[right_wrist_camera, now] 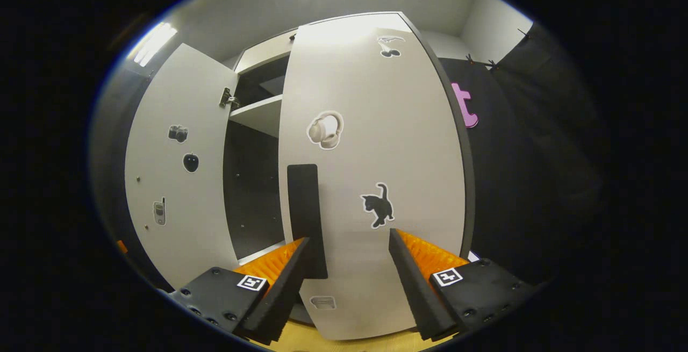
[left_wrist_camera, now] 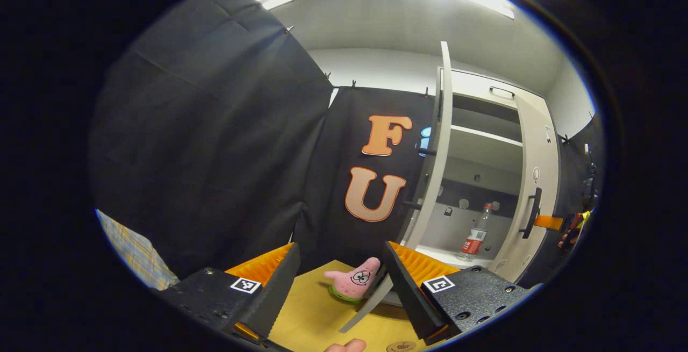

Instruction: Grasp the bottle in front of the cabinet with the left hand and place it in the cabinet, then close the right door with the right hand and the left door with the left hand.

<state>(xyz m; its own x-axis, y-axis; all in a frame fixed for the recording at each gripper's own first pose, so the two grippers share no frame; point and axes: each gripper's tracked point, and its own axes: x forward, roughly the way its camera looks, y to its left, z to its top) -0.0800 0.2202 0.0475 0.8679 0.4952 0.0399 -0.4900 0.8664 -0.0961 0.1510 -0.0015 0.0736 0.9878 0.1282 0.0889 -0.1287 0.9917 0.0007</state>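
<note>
The clear bottle [left_wrist_camera: 475,232] with a red label stands upright inside the white cabinet [left_wrist_camera: 486,137], on its bottom shelf. The left door [left_wrist_camera: 436,153] is swung wide open and seen edge-on; its lower edge passes just behind my left gripper's right finger. My left gripper [left_wrist_camera: 339,250] is open and holds nothing. The right door [right_wrist_camera: 371,142] stands partly open, right in front of my right gripper [right_wrist_camera: 349,236], which is open with its left finger beside the door's black handle [right_wrist_camera: 306,217]. My right gripper [left_wrist_camera: 564,225] also appears by that door's outer face.
A pink starfish plush [left_wrist_camera: 355,279] lies on the yellow table [left_wrist_camera: 312,314] just ahead of my left gripper. The left door [right_wrist_camera: 172,169] carries small stickers. Black cloth walls close the booth. A fingertip [left_wrist_camera: 346,345] shows at the bottom edge.
</note>
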